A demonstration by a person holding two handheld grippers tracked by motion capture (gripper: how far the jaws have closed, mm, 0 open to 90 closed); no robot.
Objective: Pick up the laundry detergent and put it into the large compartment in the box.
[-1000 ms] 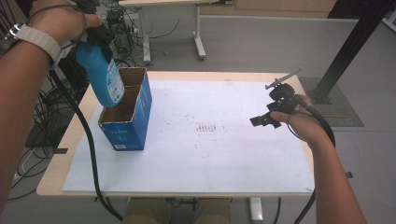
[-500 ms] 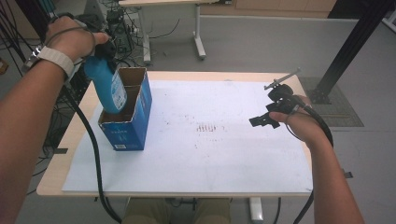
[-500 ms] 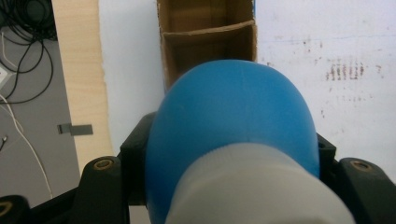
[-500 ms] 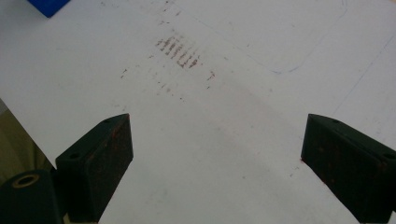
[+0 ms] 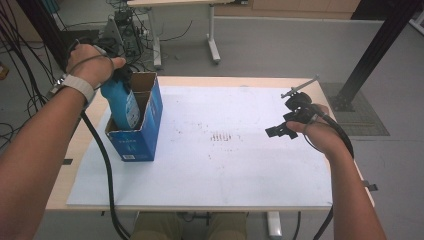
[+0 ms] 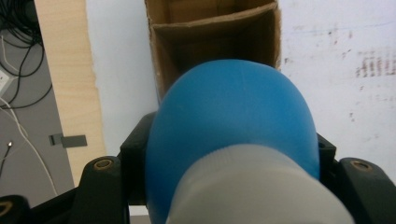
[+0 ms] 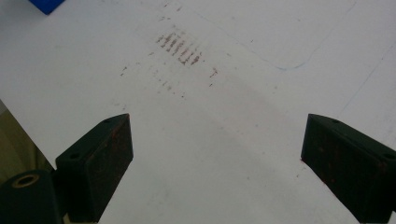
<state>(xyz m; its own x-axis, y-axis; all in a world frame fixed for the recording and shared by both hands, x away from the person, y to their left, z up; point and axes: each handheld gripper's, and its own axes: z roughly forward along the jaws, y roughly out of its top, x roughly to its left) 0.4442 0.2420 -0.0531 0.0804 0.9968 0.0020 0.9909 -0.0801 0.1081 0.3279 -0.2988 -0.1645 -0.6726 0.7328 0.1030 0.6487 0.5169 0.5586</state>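
Note:
A blue bottle with a pale label and a white cap stands partly down inside an open blue cardboard box at the table's left. My left gripper is shut on the bottle's upper part. In the left gripper view the bottle bulges between the black jaws, with the box's brown divided inside below it. My right gripper hovers open over the right side of the white sheet; in the right gripper view its fingers stand wide apart over the stained sheet.
The sheet covers a wooden table whose edge shows at the left. Rust-coloured marks sit mid-sheet. Cables trail off the left side. A desk leg and a black post stand on the floor beyond.
My left gripper has lowered the bottle from above the box down into its near compartment. The right gripper has stayed where it was.

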